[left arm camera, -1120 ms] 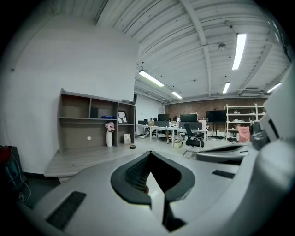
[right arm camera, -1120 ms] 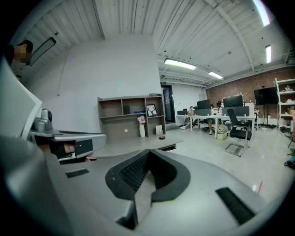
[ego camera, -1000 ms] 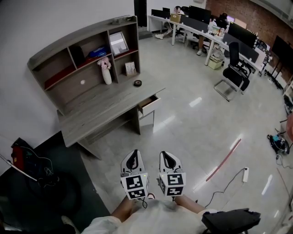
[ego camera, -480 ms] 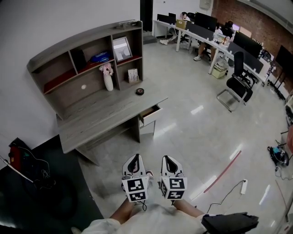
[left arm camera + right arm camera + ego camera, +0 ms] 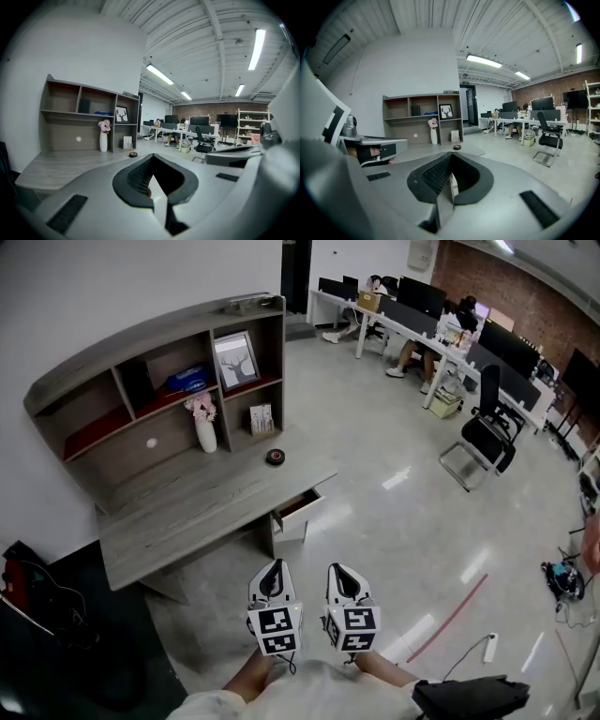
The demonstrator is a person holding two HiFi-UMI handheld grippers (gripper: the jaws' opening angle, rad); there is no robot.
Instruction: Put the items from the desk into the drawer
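Observation:
A grey wooden desk (image 5: 187,507) with a shelf unit stands against the wall, some way ahead of me. On its right part lies a small round black item (image 5: 275,457), also in the left gripper view (image 5: 133,154) and the right gripper view (image 5: 457,147). The drawer (image 5: 298,507) under the desk's right end stands partly pulled out. My left gripper (image 5: 274,566) and right gripper (image 5: 338,569) hang side by side close to my body, over the floor. Both are shut and hold nothing.
On the shelves stand a white vase with pink flowers (image 5: 203,427), a framed deer picture (image 5: 236,360), a small booklet (image 5: 262,418) and a blue object (image 5: 187,379). Office desks with seated people (image 5: 422,320) and a black chair (image 5: 483,432) lie far right. Dark bags (image 5: 37,606) sit left.
The desk has slid left and slightly down in the head view and looks a little nearer. Both grippers stay shut in the same place near my body.

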